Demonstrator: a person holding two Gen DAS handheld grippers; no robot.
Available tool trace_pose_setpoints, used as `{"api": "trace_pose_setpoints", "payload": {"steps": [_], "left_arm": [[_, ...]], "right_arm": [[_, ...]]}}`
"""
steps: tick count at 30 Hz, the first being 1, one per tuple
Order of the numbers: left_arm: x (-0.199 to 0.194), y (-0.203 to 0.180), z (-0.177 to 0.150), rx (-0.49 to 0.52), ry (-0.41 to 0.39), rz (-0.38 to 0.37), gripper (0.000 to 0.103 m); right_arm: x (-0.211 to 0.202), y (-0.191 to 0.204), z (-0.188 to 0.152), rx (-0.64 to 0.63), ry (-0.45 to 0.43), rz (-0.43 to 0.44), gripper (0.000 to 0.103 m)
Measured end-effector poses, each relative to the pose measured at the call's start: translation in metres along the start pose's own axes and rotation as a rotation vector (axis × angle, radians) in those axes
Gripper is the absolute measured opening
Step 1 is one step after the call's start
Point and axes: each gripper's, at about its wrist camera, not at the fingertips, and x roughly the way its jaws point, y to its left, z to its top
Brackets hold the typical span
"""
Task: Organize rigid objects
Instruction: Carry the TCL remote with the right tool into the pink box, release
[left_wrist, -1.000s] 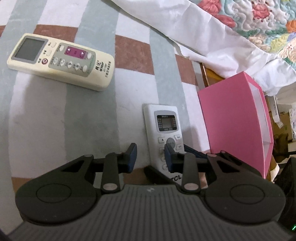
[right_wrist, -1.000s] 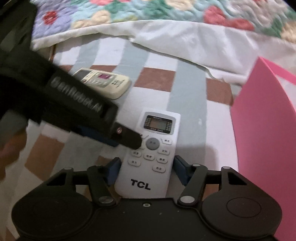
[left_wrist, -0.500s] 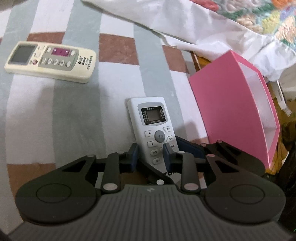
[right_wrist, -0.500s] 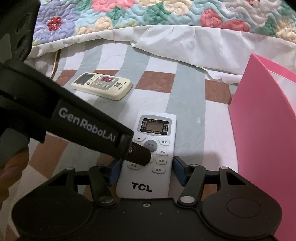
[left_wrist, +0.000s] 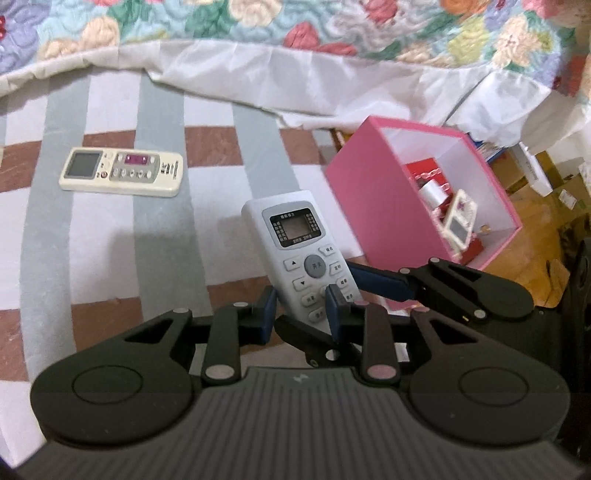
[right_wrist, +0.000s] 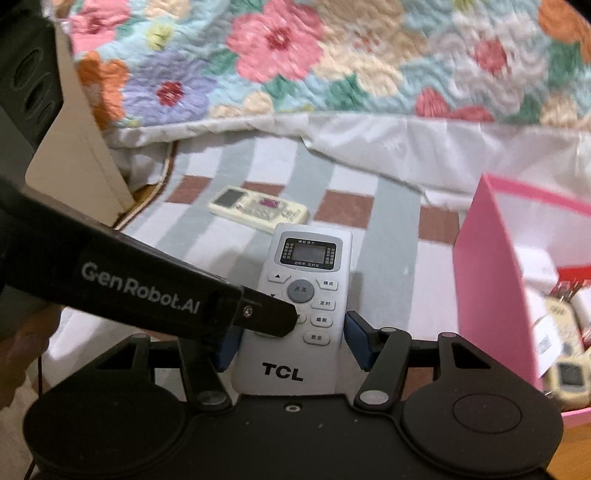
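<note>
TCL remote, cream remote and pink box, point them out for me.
TCL remote (right_wrist: 308, 254), right wrist view, on its screen.
Cream remote (left_wrist: 122, 171), left wrist view, on its button panel.
Pink box (left_wrist: 373, 192), left wrist view, on its outer wall.

White remote's lower left buttons hidden behind left tool, pink box cut off at right edge

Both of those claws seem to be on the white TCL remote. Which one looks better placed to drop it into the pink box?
Probably the right hand-held gripper: it clamps the white TCL remote across its width and sits nearer the pink box. The left hand-held gripper pinches its edge.
</note>
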Motion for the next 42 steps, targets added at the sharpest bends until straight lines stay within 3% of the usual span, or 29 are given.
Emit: {"api": "trace_pose_setpoints", "payload": {"steps": [11, 19, 29, 37, 42], "left_arm": [[-0.044, -0.062, 0.026, 0.089, -0.024, -0.074, 0.027], [-0.041, -0.119, 0.061, 0.144, -0.016, -0.128, 0.027], [0.025, -0.18, 0.104, 0.146, -0.032, -0.237, 0.027], [0.099, -0.204, 0.119, 0.102, 0.018, -0.286, 0.027], [0.144, -0.21, 0.117, 0.073, 0.057, -0.296, 0.027]], "right_arm": [[-0.074, -0.018, 0.026, 0.008, -0.058, -0.043, 0.065], [-0.113, -0.061, 0.041, 0.026, -0.075, -0.103, 0.065], [-0.125, -0.138, 0.043, -0.022, -0.068, -0.253, 0.065], [-0.1, -0.197, 0.036, -0.029, 0.023, -0.308, 0.064], [-0.081, -0.23, 0.021, -0.005, 0.077, -0.297, 0.064]]}}
